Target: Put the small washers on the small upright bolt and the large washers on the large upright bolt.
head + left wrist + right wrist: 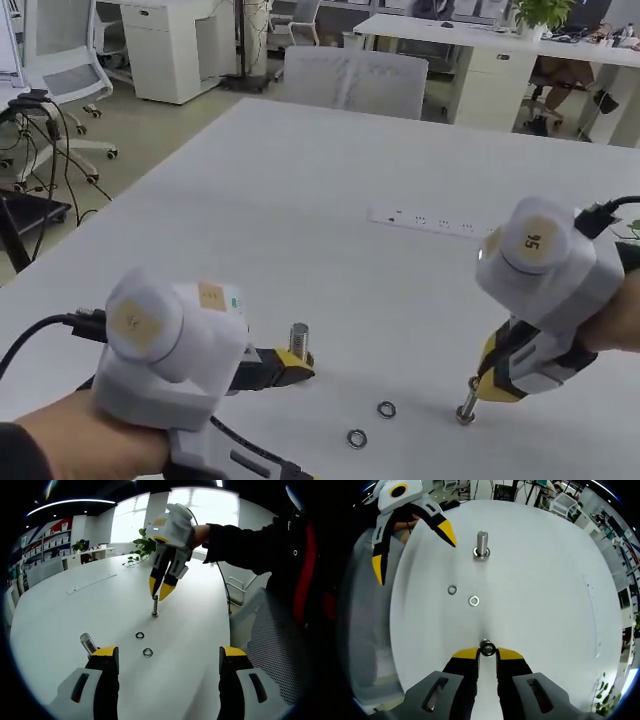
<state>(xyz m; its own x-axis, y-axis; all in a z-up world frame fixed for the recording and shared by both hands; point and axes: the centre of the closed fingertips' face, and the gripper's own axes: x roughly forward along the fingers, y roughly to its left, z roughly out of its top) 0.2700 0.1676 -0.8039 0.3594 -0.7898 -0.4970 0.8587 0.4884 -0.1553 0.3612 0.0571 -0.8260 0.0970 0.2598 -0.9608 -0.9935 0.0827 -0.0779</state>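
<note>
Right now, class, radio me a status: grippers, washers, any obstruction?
Left gripper open beside large bolt. Right gripper nearly shut at small bolt top; washer in grip unclear. Two washers loose on table between bolts. Nothing in the way.

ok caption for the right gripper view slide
Right gripper tips at the small bolt, two loose washers and the large bolt beyond.

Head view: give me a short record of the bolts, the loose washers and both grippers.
large threaded steel bolt: upright, beside a left gripper jaw
small thin steel bolt: upright, under the right gripper tips
small steel ring washers: two, flat on the white table, between the bolts
left gripper: open, empty
right gripper: jaws nearly together; grip unclear
</note>
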